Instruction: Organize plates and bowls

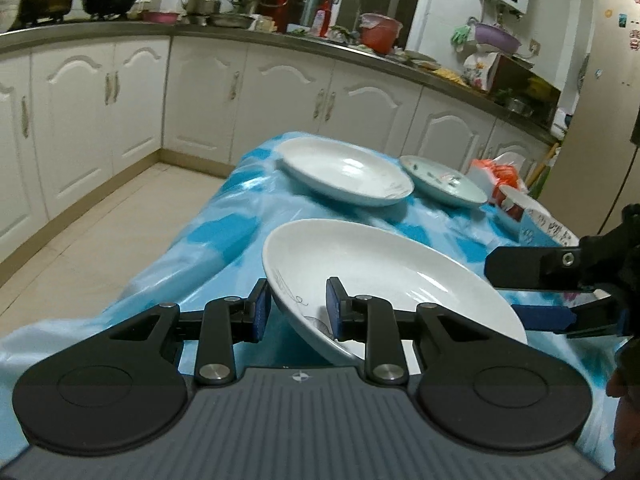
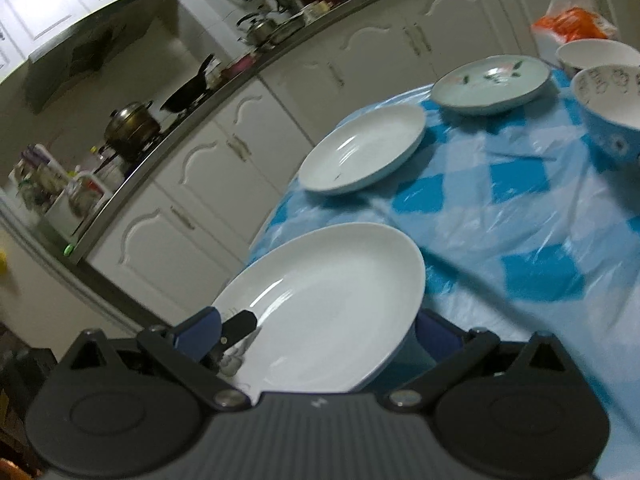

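A large white plate (image 1: 384,276) is tilted above the blue-checked table cover (image 1: 224,232). My left gripper (image 1: 296,310) straddles its near rim, one blue pad outside and one inside; contact is unclear. My right gripper (image 1: 532,296) reaches in at the plate's right edge, one finger above and one below the rim. In the right wrist view the same plate (image 2: 328,300) fills the space between the right gripper's (image 2: 316,330) fingers. A second white plate (image 1: 346,170) (image 2: 364,148), a pale green flowered plate (image 1: 440,180) (image 2: 494,82) and two bowls (image 2: 612,108) (image 2: 596,54) sit farther back.
An orange and white plastic bag (image 1: 496,170) lies at the table's far right. White kitchen cabinets (image 1: 132,92) and a cluttered counter (image 1: 280,28) run behind the table. Tiled floor (image 1: 100,232) lies to the left of the table.
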Motion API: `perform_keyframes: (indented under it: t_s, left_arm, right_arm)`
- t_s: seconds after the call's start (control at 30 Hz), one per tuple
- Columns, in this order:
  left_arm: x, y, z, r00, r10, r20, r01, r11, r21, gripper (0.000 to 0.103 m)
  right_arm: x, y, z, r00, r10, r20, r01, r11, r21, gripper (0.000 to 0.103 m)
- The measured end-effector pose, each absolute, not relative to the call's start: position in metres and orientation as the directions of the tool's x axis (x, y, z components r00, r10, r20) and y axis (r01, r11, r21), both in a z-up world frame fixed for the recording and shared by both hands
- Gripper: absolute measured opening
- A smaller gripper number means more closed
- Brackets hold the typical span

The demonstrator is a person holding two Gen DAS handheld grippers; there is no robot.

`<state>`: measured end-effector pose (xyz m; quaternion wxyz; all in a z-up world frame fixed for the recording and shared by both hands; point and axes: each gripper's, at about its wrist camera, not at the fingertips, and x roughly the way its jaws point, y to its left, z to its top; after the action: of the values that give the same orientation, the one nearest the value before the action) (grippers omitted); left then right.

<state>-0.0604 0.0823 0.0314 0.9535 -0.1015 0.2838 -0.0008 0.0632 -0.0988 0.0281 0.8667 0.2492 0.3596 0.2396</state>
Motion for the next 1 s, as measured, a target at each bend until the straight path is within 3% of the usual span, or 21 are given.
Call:
perform_keyframes:
  t_s: [0.4,0.53,0.93,1.0]
  left_arm:
    - [-0.057,0.088,0.017,0.826,-0.047,-0.562,-0.068,0.981,-0.181,0.030]
    - [-0.062,0.091,0.016,0.834,-0.055,-0.548,-0.067,0.978,-0.199,0.034]
    - [-0.083,0.091,0.027,0.837,0.023,-0.547,-0.156,0.968,-0.198,0.069]
    - [-0.087,0.091,0.029,0.834,0.035,-0.551,-0.170,0.966,-0.197,0.083]
  right_arm:
    - [0.051,-0.085,0.016,0.628,0.592,-0.505,-0.270,0.774,0.573,0.102]
    - [0.043,-0.087,0.018,0.655,0.585,-0.478,-0.291,0.779,0.556,0.102]
    - [0.034,-0.116,0.026,0.784,0.484,-0.389,-0.245,0.817,0.523,0.102]
    - [0.034,-0.120,0.023,0.792,0.479,-0.379,-0.241,0.815,0.527,0.102]
